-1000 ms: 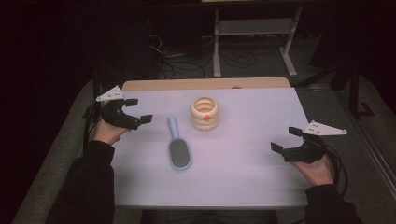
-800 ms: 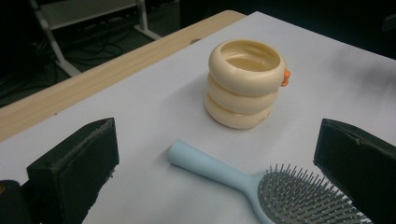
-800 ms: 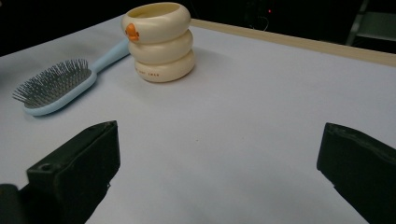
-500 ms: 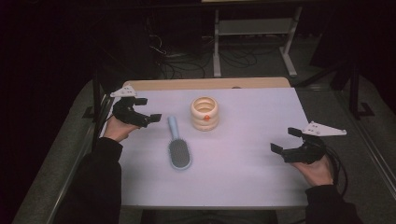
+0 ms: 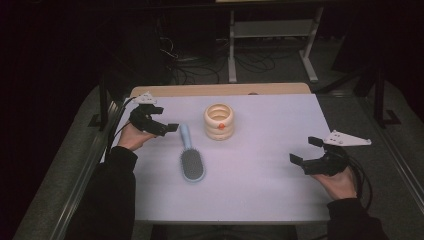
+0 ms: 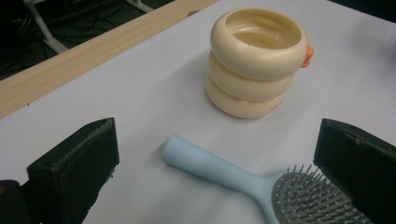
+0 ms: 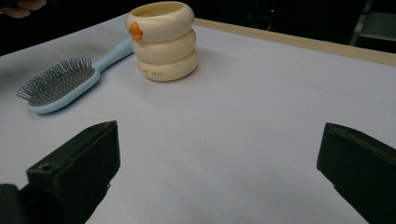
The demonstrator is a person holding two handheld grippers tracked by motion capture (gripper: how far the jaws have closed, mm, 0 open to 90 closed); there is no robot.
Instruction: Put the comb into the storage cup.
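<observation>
A light blue hairbrush lies bristles up on the white table top, its handle pointing to the far side. A cream ringed cup with an orange dot stands upright just right of the handle. My left gripper hovers open just left of the handle's end; in the left gripper view the handle lies between its jaws, untouched. At the right side of the table my right gripper is held open and empty, facing the cup and the brush.
A wooden strip edges the table's far side. Behind it stand a metal frame and cables on a dark floor. Bare white surface stretches between the cup and the right gripper.
My left gripper has moved right and slightly forward, from the table's left edge to the brush handle's end. The right gripper, brush and cup have stayed put.
</observation>
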